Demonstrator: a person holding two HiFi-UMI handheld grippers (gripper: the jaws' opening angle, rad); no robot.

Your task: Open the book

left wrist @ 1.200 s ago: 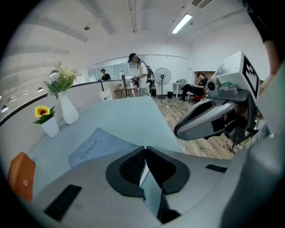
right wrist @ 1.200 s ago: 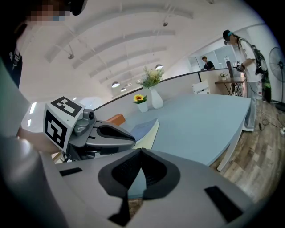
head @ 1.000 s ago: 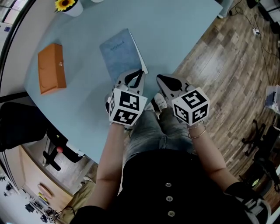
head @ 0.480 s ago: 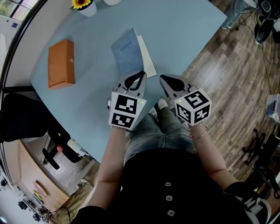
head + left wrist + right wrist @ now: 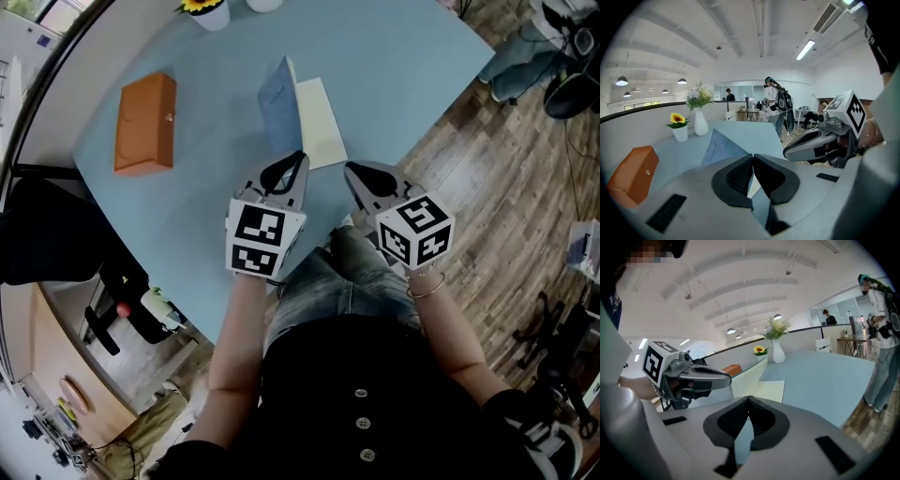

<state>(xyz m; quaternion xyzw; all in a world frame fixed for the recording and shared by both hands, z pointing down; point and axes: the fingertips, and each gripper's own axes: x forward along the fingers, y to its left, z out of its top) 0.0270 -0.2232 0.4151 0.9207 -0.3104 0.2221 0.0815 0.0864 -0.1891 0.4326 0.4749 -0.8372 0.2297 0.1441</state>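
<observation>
Book (image 5: 304,118): on the light blue table (image 5: 403,66), near its front edge, just ahead of both grippers, partly open.
Blue cover (image 5: 277,96): lifted off the first page, standing steeply on the spine side at the book's left, inner face turned toward the page.
Cream page (image 5: 321,126): flat and exposed, directly right of the raised cover.
Left gripper (image 5: 299,155): jaws pressed together in a narrow pinch on the near edge of the blue cover, tips pointing away from the person and slightly downward.
Right gripper (image 5: 348,167): jaws closed with pads meeting at the tips and nothing between them; just beside the near right corner of the cream page, whether touching it unclear.
Orange box (image 5: 145,123): lying flat on the table, well apart from the book, to its left.
Sunflower pot (image 5: 208,9): at the far edge of the table, next to a white vase of flowers (image 5: 700,123).
Floor (image 5: 506,187): wood planks, right of the table.
</observation>
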